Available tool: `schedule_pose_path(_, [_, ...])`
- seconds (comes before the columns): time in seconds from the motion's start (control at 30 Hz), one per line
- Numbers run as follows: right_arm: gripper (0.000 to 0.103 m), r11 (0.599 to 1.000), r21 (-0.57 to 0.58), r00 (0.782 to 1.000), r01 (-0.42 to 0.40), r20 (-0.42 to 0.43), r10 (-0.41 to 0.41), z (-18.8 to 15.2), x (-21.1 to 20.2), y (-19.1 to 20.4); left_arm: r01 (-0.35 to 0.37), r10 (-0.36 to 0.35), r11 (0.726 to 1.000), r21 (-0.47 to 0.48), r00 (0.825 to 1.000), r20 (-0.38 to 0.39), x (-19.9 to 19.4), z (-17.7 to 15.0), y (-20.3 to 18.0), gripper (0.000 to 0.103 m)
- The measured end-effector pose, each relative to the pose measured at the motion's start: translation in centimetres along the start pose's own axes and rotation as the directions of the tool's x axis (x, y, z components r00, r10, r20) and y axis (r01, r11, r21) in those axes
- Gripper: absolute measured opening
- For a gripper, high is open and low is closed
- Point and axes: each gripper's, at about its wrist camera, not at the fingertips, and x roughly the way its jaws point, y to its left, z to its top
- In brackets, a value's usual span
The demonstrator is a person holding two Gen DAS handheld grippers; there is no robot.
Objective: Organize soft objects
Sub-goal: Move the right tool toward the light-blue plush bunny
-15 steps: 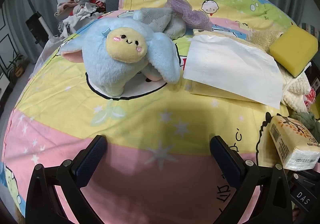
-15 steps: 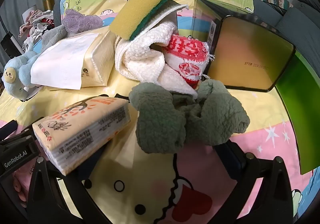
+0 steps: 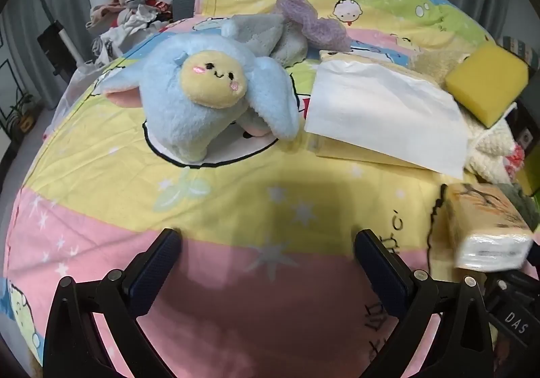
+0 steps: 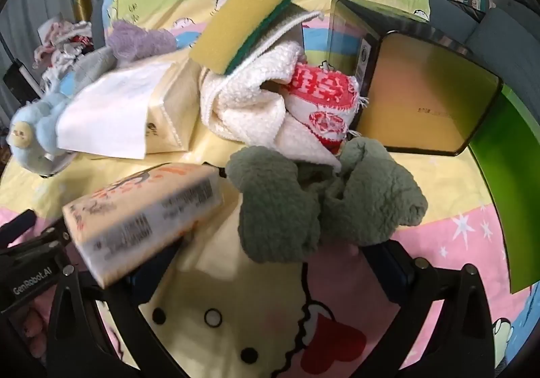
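Observation:
A blue plush toy (image 3: 202, 101) with a yellow face lies on the cartoon bedsheet (image 3: 236, 216), ahead of my open, empty left gripper (image 3: 266, 243). A tissue pack (image 3: 381, 108) with a white sheet lies to its right, then a yellow sponge (image 3: 486, 84). My right gripper (image 4: 270, 263) is open; a small orange tissue packet (image 4: 145, 216) lies over its left finger and a green fleece cloth (image 4: 324, 199) lies between the fingers. Behind are a white towel (image 4: 243, 101), a red-patterned cloth (image 4: 324, 98) and the sponge (image 4: 256, 7).
A dark open box (image 4: 422, 101) stands at the right with a green panel (image 4: 499, 182) beside it. Grey and purple cloths (image 3: 290, 30) lie behind the plush. A pile of clothes (image 3: 131, 10) sits off the bed at the far left.
The left gripper has tilted slightly, so the plush toy looks rotated. The small tissue packet is blurred in both views, so it or the right gripper is moving.

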Motion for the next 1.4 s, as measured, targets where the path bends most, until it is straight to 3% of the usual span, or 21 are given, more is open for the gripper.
schedule_pose_path(0.17, [0.102, 0.999, -0.048, 0.995, 0.003, 0.104, 0.002, 0.4, -3.6, 0.5, 0.096, -0.093, 0.995, -0.035, 0.993, 0.068, -2.9, -0.1, 1.5, 0.103])
schedule_pose_path(0.37, [0.101, 0.996, 0.011, 0.985, -0.083, 0.153, 0.080, 0.9, -6.2, -0.8, 0.098, -0.094, 0.995, -0.021, 0.986, 0.139, -5.5, -0.1, 2.3, 0.103])
schedule_pose_path(0.47, [0.098, 0.995, 0.047, 0.981, -0.084, 0.179, 0.075, 0.3, -6.8, -0.9, 0.112, -0.109, 0.994, -0.011, 0.981, 0.160, -6.1, -0.2, 2.4, 0.103])
schedule_pose_path(0.53, [0.090, 0.994, 0.064, 0.981, -0.088, 0.181, 0.075, 0.3, -6.7, -1.2, 0.128, -0.123, 0.992, -0.014, 0.978, 0.170, -6.5, -0.1, 2.6, 0.103])
schedule_pose_path(0.7, [0.086, 0.990, 0.074, 0.979, -0.117, 0.178, 0.102, -0.1, -6.7, -1.8, 0.166, -0.159, 0.986, -0.031, 0.973, 0.165, -6.5, -0.5, 2.8, 0.103])
schedule_pose_path(0.93, [0.073, 0.985, 0.081, 0.976, -0.155, 0.166, 0.140, 0.1, -6.9, -1.9, 0.178, -0.168, 0.983, -0.044, 0.970, 0.177, -6.8, -0.5, 3.0, 0.103])
schedule_pose_path(1.13, [0.062, 0.982, 0.087, 0.974, -0.170, 0.166, 0.154, 0.2, -7.3, -2.2, 0.148, -0.140, 0.989, -0.025, 0.969, 0.204, -7.4, -0.6, 2.8, 0.094])
schedule_pose_path(1.4, [0.041, 0.982, 0.084, 0.974, -0.167, 0.167, 0.151, 0.2, -7.5, -2.0, 0.168, -0.158, 0.985, -0.028, 0.965, 0.211, -7.7, -0.6, 3.2, 0.075])
